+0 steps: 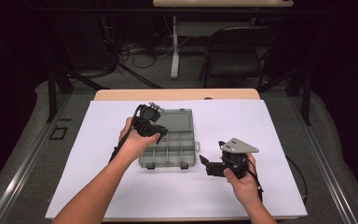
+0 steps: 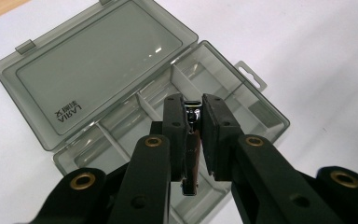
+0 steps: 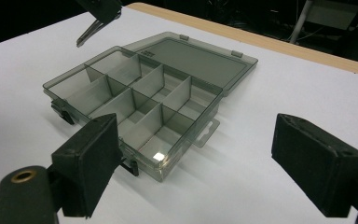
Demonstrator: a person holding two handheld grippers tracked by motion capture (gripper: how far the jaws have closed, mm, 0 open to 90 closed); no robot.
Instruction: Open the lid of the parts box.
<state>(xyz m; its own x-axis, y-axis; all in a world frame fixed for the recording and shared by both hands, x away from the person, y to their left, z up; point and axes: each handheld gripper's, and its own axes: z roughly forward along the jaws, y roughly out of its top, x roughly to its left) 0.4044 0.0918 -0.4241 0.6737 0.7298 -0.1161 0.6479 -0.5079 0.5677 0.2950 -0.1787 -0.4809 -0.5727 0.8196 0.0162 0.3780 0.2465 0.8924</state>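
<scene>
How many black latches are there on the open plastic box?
2. Both are on the front wall of the box: the left latch near its left corner, the right latch near its right corner. None seems hidden.

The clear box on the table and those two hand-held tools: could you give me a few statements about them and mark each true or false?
1. The compartment box lies open, its lid flat on the table. True.
2. The left tool is empty. False: its pads are clamped on a small metal nail clipper.
3. The right tool is open and holds nothing. True.
4. The nail clipper already lies in a compartment. False: it is held above the box.
5. The compartments are full of small parts. False: those in sight look empty.
</scene>
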